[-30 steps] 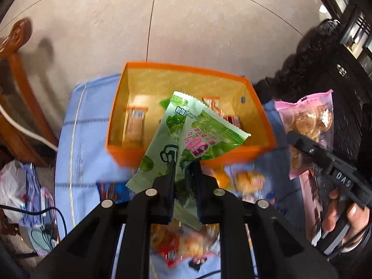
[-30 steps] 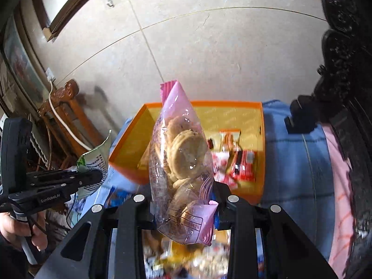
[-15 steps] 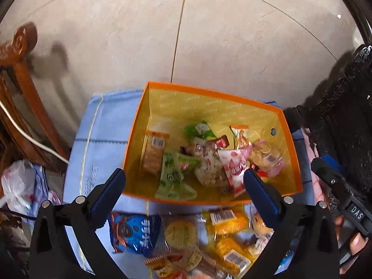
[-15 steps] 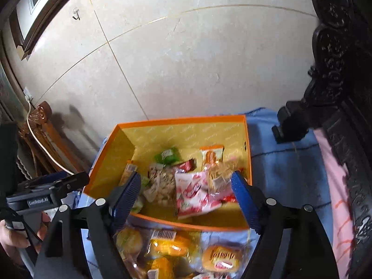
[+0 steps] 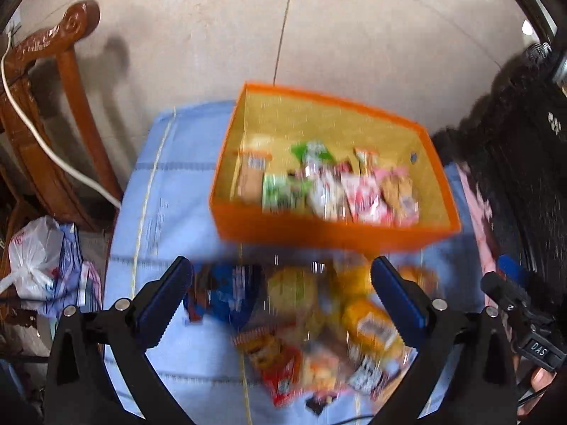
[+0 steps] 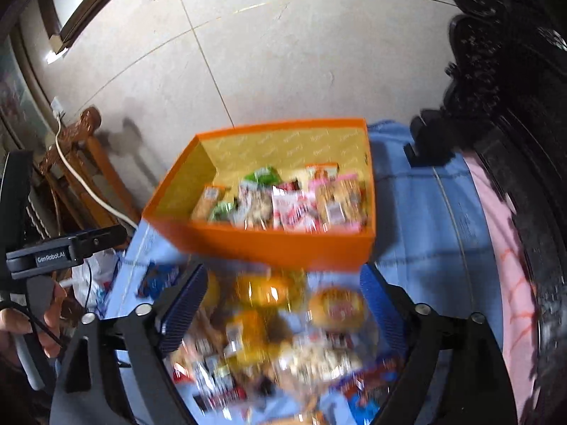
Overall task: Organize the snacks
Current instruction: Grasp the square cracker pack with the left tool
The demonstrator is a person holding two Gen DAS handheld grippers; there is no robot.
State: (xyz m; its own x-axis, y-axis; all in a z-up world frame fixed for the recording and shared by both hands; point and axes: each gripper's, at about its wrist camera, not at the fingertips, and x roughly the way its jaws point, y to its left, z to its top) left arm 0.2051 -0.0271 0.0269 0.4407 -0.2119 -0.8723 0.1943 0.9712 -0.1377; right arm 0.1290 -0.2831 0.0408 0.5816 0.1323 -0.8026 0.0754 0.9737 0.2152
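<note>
An orange box (image 5: 333, 235) with a yellow inside stands on a blue cloth and holds several snack packets, among them a green packet (image 5: 278, 191) and a pink cookie bag (image 5: 398, 193). It also shows in the right wrist view (image 6: 269, 244). A blurred pile of loose snacks (image 5: 319, 322) lies on the cloth in front of the box, also seen in the right wrist view (image 6: 280, 326). My left gripper (image 5: 281, 294) is open and empty above the pile. My right gripper (image 6: 283, 301) is open and empty above the pile too.
The blue cloth (image 5: 166, 191) covers the table. A wooden chair (image 5: 46, 106) with a white cable stands at the left, white plastic bags (image 5: 39, 265) below it. Dark carved furniture (image 6: 514, 106) stands at the right. Tiled floor lies beyond the box.
Both grippers let go of their packets, the green packet and the cookie bag, which now lie in the box. Both grippers have opened wide and pulled back over the loose pile.
</note>
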